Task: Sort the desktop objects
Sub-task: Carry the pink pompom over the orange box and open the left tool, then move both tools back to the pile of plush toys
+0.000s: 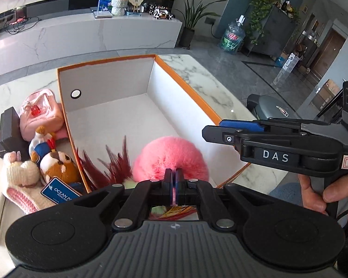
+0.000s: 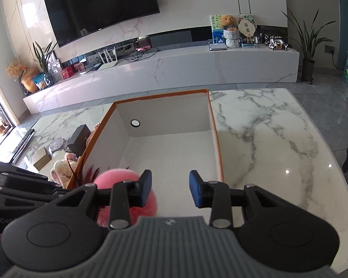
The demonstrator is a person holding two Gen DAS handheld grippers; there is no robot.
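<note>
A fluffy pink pom-pom [image 1: 171, 156] with dark red feathers [image 1: 118, 164] hangs inside the near end of an open white box with an orange rim [image 1: 109, 61]. My left gripper [image 1: 173, 176] is shut on the pom-pom. The pom-pom also shows in the right wrist view [image 2: 118, 178], low in the box [image 2: 162, 96]. My right gripper [image 2: 170, 188] is open and empty above the box's near end; in the left wrist view it [image 1: 222, 127] hovers over the box's right wall.
Left of the box lie a pink pouch [image 1: 40, 111], several plush toys [image 1: 55, 162], a knitted rabbit [image 1: 18, 173], a blue tag [image 1: 58, 191] and a dark box [image 1: 10, 127]. The marble table [image 2: 266, 134] stretches right of the box.
</note>
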